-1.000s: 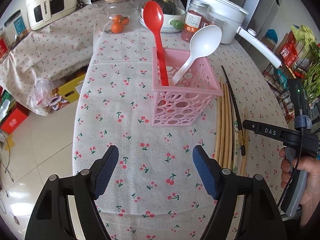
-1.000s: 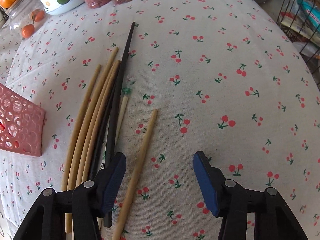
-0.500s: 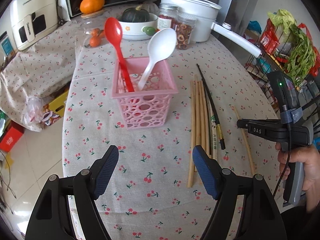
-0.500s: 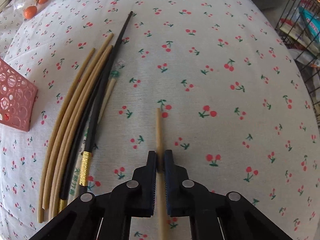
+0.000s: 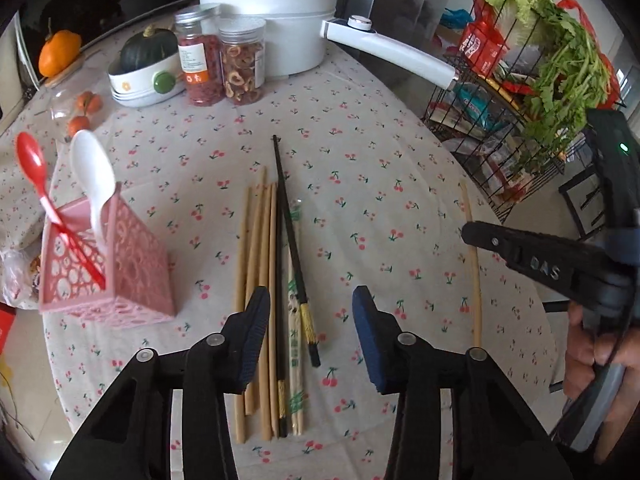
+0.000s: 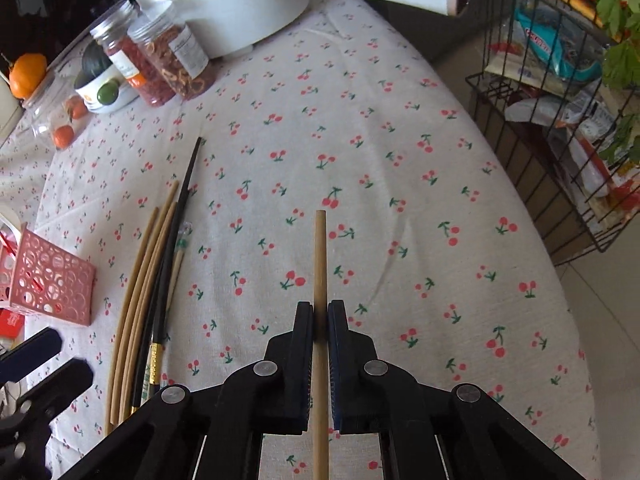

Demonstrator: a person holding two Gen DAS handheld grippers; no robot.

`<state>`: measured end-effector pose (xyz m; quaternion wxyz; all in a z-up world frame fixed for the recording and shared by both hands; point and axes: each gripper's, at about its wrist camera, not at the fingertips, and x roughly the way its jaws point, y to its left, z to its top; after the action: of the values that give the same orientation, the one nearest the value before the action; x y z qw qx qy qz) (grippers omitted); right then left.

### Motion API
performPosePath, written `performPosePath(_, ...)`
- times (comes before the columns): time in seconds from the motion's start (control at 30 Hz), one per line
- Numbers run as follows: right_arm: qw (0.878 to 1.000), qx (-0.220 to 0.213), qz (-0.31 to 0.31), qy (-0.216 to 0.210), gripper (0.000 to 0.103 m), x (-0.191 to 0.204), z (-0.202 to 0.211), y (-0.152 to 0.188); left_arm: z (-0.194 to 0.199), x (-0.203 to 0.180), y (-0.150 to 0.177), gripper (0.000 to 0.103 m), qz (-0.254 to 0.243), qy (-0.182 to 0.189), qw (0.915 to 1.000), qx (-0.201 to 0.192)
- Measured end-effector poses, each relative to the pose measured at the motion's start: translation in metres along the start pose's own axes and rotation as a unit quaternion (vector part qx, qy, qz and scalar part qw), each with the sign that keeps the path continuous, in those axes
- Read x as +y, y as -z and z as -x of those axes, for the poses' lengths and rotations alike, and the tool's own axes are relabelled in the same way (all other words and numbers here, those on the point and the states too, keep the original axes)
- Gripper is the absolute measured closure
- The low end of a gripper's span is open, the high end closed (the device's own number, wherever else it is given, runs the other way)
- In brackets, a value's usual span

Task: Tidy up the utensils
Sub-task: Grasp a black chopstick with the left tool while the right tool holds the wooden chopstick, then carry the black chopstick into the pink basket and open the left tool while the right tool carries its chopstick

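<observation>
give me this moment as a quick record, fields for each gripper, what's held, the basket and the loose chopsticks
left gripper: open, holding nothing, poised over the chopstick bundle
right gripper: shut on a single wooden chopstick
held chopstick: pointing forward, away from the gripper
pink basket: on the tablecloth left of the bundle, holding a red spoon and a white spoon
chopstick bundle: lying flat on the tablecloth, several wooden and two black sticks plus a wrapped pair
background: white pot, two jars

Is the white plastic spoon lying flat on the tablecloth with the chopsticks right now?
No, the white plastic spoon stands in the pink perforated plastic basket beside the red plastic spoon.
</observation>
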<state>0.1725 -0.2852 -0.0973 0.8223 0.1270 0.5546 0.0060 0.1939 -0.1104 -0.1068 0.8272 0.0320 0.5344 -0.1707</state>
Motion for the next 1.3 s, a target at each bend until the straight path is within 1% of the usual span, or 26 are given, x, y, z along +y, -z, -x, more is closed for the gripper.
performPosePath(0.1,1.0,-0.002,-0.015,-0.007,0.099,-0.009,0.001,-0.003,-0.029,-0.004,-0.03,0.07,0.005,-0.028,0.9996,0.005)
performPosePath(0.13,1.0,-0.001,-0.018,-0.012,0.099,-0.011,0.0,-0.004,-0.039,-0.003,-0.039,0.075,0.012,-0.035,0.9993,0.007)
performPosePath(0.17,1.0,0.0,-0.021,-0.016,0.099,-0.013,-0.001,-0.006,-0.048,0.001,-0.048,0.08,0.021,-0.036,0.9991,0.01)
performPosePath(0.27,0.999,0.0,-0.024,-0.024,0.099,-0.017,-0.002,-0.01,-0.073,0.01,-0.071,0.088,0.043,-0.044,0.998,0.012)
performPosePath(0.37,0.999,0.001,-0.028,-0.036,0.099,-0.019,-0.004,-0.014,-0.09,0.014,-0.09,0.092,0.048,-0.063,0.9969,0.006)
performPosePath(0.5,0.999,0.005,-0.028,-0.043,0.099,-0.021,-0.009,-0.017,-0.109,0.017,-0.107,0.094,0.044,-0.077,0.996,0.007)
performPosePath(0.57,0.999,0.006,-0.028,-0.046,0.099,-0.021,-0.01,-0.017,-0.118,0.019,-0.112,0.094,0.045,-0.08,0.9957,0.014)
performPosePath(0.67,0.998,0.005,-0.03,-0.048,0.099,-0.022,-0.01,-0.018,-0.134,0.024,-0.114,0.095,0.059,-0.085,0.9942,0.031)
performPosePath(0.7,0.998,0.005,-0.03,-0.048,0.099,-0.023,-0.01,-0.018,-0.134,0.025,-0.115,0.096,0.058,-0.089,0.9941,0.024)
performPosePath(0.77,0.999,0.006,-0.029,-0.045,0.099,-0.023,-0.01,-0.018,-0.136,0.022,-0.116,0.098,0.053,-0.096,0.9937,0.025)
performPosePath(0.87,0.999,0.007,-0.027,-0.04,0.099,-0.022,-0.011,-0.018,-0.135,0.02,-0.113,0.098,0.045,-0.098,0.9938,0.026)
performPosePath(0.93,0.999,0.007,-0.026,-0.037,0.099,-0.02,-0.011,-0.018,-0.128,0.015,-0.109,0.098,0.039,-0.097,0.9945,0.015)
performPosePath(1.0,0.999,0.005,-0.024,-0.035,0.099,-0.018,-0.01,-0.018,-0.115,0.011,-0.102,0.098,0.034,-0.088,0.9956,0.004)
performPosePath(1.17,0.999,-0.006,-0.013,-0.029,0.099,-0.006,-0.001,-0.014,-0.065,0.002,-0.083,0.098,0.015,-0.067,0.9973,-0.027)
performPosePath(1.3,0.999,-0.019,0.0,-0.027,0.098,0.007,0.014,-0.006,-0.021,0.0,-0.061,0.098,0.007,-0.047,0.9971,-0.06)
